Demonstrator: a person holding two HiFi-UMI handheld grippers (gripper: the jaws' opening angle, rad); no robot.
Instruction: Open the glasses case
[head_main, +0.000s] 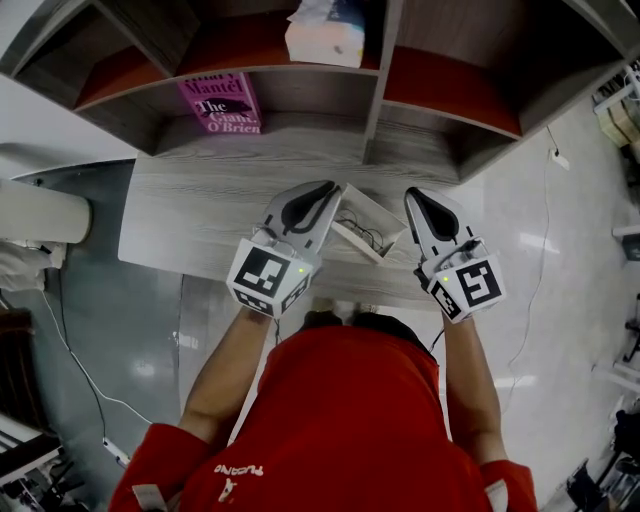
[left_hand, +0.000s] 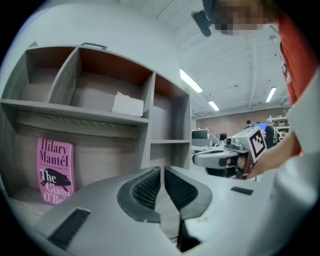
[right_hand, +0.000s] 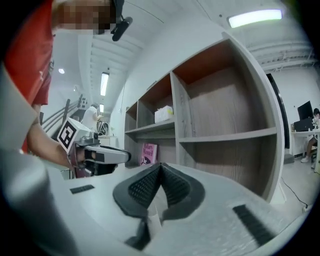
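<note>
The white glasses case (head_main: 372, 222) lies open on the grey desk (head_main: 190, 215), with dark glasses showing inside it. My left gripper (head_main: 329, 188) hangs above the desk just left of the case, and its jaws are shut with nothing between them. My right gripper (head_main: 413, 194) hovers just right of the case, also shut and empty. Both point level toward the shelves. In the left gripper view my left gripper (left_hand: 162, 169) faces the shelf, with the right gripper (left_hand: 220, 159) off to its right. The right gripper view has my right gripper (right_hand: 160, 166) in front and the left gripper (right_hand: 107, 156) at its left. Neither gripper view shows the case.
A wooden shelf unit (head_main: 375, 95) stands at the back of the desk. A pink book (head_main: 222, 103) leans in its lower left compartment, and a white box (head_main: 325, 35) sits on the shelf above. Cables run over the floor at the left (head_main: 75, 365).
</note>
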